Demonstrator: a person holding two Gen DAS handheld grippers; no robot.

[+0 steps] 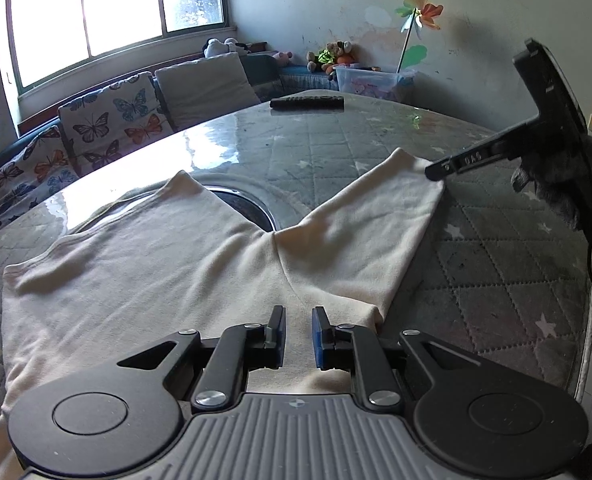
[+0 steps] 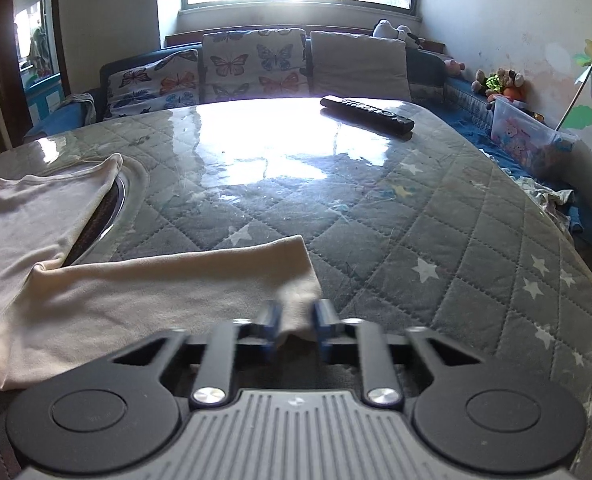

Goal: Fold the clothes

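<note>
Cream shorts lie spread flat on the quilted grey table cover, two legs fanning away from me. My left gripper hovers over the waist end, jaws a little apart with cloth between them, not pinched. My right gripper shows from the side at the hem of the right leg. In the right wrist view the shorts lie left, and my right gripper straddles the hem corner, jaws apart around the cloth.
A black remote lies at the table's far side. A round metal-rimmed inset sits between the shorts' legs. A butterfly-cushioned sofa, a clear toy box and a pinwheel stand beyond the table.
</note>
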